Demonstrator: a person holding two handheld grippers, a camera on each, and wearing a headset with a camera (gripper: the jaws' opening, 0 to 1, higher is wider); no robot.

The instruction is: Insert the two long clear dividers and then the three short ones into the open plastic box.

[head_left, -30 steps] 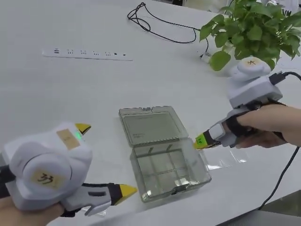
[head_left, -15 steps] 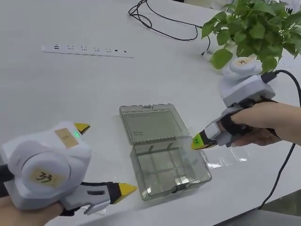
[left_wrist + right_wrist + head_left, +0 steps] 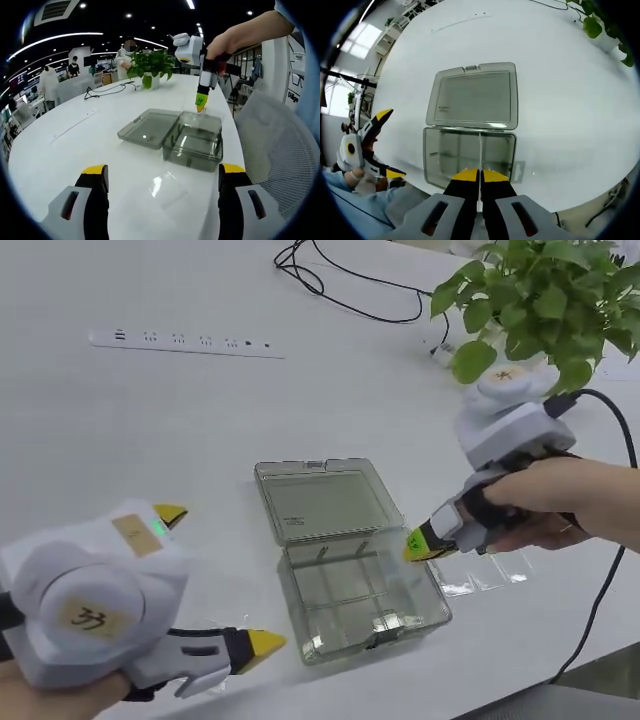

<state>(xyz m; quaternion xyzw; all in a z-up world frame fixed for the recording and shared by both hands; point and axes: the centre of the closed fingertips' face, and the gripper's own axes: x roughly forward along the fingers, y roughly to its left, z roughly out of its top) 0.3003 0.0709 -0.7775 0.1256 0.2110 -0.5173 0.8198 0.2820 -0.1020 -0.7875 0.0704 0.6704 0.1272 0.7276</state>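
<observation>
Clear divider (image 3: 480, 145) in rt hand-held gripper (image 3: 480, 171)

1. left hand-held gripper (image 3: 218, 577): body cut off by the head view's left and bottom edges.
2. clear divider (image 3: 480, 150): seen edge-on, lower end hidden between the right hand-held gripper (image 3: 480, 172) jaws.
3. loose dividers (image 3: 488, 575) on the tabletop (image 3: 150, 430): outlines faint, count unclear.
4. plant (image 3: 530, 290): cropped at top and right.
5. black cable (image 3: 345, 295): cut off at top edge.
</observation>
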